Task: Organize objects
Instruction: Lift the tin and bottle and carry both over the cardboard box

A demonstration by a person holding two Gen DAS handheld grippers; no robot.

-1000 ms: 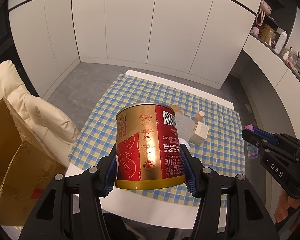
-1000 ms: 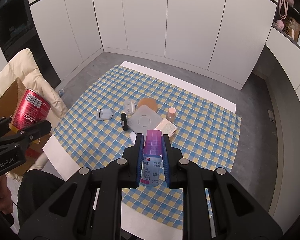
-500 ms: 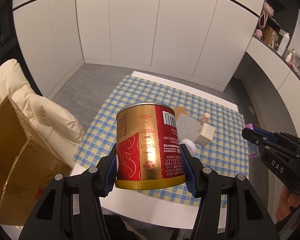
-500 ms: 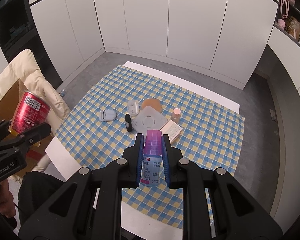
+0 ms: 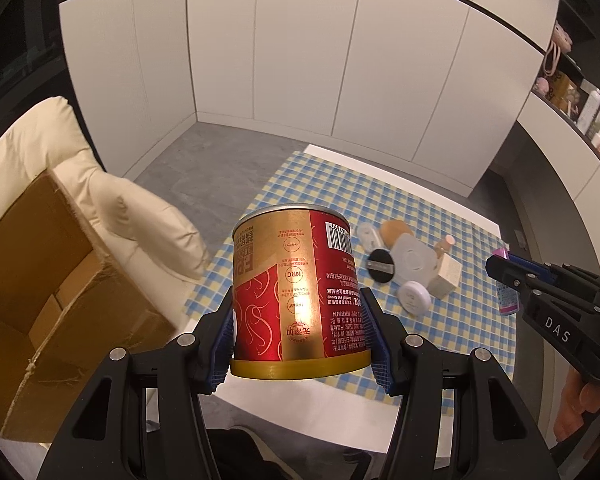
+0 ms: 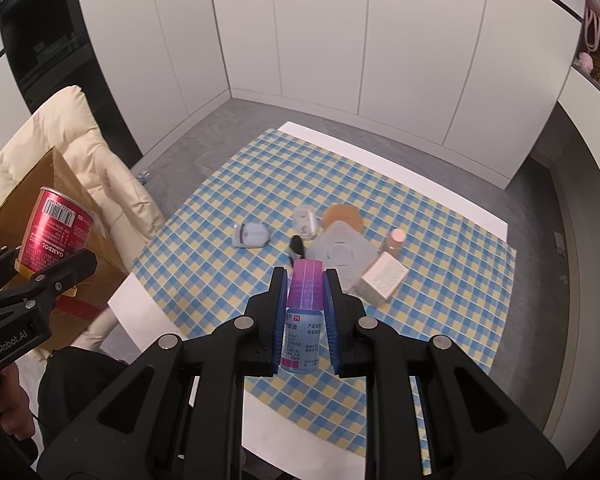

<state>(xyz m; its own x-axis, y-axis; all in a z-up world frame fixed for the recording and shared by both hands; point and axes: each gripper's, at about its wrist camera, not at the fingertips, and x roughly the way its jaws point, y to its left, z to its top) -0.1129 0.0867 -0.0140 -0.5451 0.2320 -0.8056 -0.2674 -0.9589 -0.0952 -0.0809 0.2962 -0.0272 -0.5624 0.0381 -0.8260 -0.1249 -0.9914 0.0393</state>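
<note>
Now we clamp the red can (image 5: pixel 300 292) upright in our left gripper (image 5: pixel 300 340) and the small bottle (image 6: pixel 303 312) in our right gripper (image 6: pixel 305 316); the cardboard box (image 5: pixel 48 300) lies left of both, nearer our left hand.

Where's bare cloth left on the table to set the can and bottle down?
Free: the checked cloth left of the cluster, the near strip by the white table edge, and the far right. Crowded: the middle, around the grey lid, white box and black puff.
</note>
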